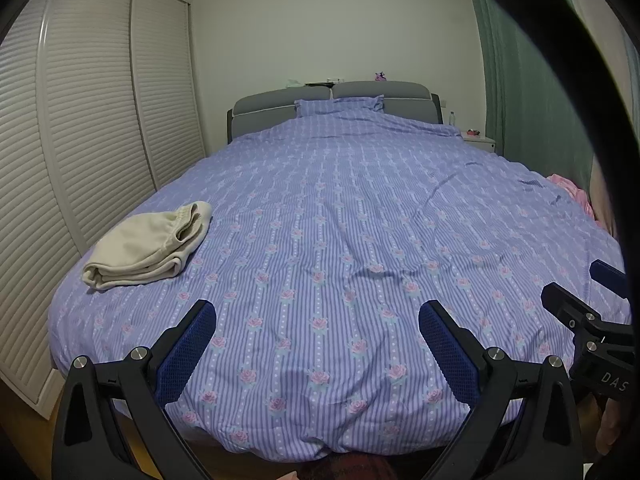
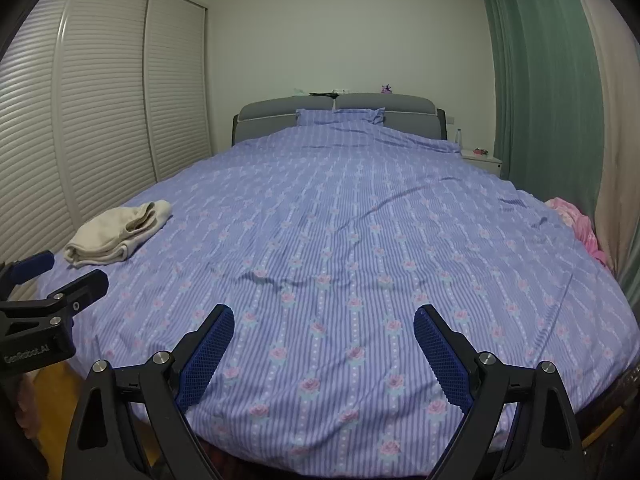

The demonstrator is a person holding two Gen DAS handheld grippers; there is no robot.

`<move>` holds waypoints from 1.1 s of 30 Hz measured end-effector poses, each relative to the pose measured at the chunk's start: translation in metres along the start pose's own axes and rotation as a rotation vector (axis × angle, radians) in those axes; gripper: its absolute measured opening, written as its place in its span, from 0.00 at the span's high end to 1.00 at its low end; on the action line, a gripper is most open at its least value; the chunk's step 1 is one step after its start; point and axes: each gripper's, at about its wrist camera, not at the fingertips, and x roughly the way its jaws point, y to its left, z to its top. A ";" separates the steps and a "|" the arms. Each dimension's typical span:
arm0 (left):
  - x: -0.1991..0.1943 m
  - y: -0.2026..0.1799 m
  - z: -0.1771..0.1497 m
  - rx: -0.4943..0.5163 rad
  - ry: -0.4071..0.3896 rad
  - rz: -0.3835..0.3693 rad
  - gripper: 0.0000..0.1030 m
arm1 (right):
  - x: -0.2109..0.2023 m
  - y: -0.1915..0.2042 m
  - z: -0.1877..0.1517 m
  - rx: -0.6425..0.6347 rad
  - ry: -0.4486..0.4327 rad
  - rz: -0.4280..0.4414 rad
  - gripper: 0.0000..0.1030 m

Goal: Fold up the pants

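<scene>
Both grippers, left gripper (image 1: pixel 318 316) and right gripper (image 2: pixel 324 322), stand wide open, empty, over the near edge of the bed (image 1: pixel 360 200). Folded cream pants (image 1: pixel 150 250) lie far left. Judgement: fold looks complete; avoid snagging the quilt.

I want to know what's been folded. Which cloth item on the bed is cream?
The folded pants at the bed's left edge, by the wardrobe, are cream. The pink cloth is bunched at the right edge.
</scene>
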 end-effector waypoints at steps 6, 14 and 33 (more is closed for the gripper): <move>0.001 -0.002 -0.002 0.005 0.007 -0.004 0.00 | -0.001 0.000 -0.001 0.003 0.000 0.000 0.10; 0.000 -0.002 -0.002 0.006 0.002 -0.006 0.00 | -0.001 0.000 -0.001 0.002 -0.003 0.000 0.10; -0.004 -0.002 -0.002 0.011 -0.016 -0.011 0.00 | -0.001 0.000 -0.001 0.006 -0.006 0.001 0.10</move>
